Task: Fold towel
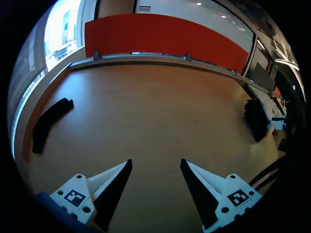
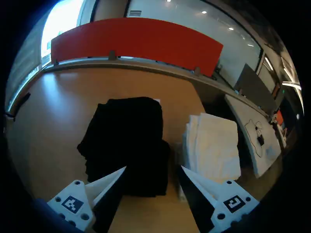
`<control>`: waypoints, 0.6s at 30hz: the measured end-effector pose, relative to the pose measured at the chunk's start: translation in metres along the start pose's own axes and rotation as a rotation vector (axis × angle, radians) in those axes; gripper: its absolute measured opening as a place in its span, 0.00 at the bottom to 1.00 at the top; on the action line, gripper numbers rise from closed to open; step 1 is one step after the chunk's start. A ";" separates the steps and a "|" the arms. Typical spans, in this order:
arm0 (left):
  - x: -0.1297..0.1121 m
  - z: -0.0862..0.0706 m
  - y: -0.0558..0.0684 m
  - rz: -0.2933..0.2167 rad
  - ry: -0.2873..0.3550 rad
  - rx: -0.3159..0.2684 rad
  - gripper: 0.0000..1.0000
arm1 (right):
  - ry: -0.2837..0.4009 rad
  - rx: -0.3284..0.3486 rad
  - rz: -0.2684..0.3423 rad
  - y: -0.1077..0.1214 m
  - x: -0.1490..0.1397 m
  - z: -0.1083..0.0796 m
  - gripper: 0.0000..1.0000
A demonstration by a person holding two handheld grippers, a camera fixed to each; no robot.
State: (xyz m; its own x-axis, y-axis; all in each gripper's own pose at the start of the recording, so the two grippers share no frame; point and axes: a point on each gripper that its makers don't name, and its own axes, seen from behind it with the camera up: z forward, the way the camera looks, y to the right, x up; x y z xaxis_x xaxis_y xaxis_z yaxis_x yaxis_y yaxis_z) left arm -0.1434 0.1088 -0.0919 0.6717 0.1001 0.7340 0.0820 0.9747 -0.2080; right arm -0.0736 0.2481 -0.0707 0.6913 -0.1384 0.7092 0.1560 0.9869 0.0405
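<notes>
Currently the left claw point(image 1: 156, 160) is hovering wide open over the bare wooden table point(image 1: 155, 105), gripping nothing. The right claw point(image 2: 153, 167) is likewise gaping open and empty, pointing at the black towel point(image 2: 128, 136), which is lying in a dark heap on the table just beside a stack of folded white towels point(image 2: 215, 145).

no readable text or numbers anywhere tbh, just black-and-white square code markers point(image 1: 74, 197) on the left gripper point(image 1: 156, 160) and right gripper point(image 2: 153, 167)
</notes>
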 end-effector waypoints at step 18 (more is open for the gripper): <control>0.011 -0.003 -0.004 -0.002 0.033 -0.011 0.92 | 0.178 -0.032 0.021 -0.021 0.054 -0.022 0.97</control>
State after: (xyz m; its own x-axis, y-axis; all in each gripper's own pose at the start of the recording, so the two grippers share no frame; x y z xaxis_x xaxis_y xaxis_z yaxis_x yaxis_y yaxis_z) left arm -0.1344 0.1057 -0.0853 0.6954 0.0918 0.7128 0.0911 0.9725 -0.2141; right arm -0.0241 0.2179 -0.0493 0.8081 -0.1327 0.5739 0.1604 0.9870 0.0024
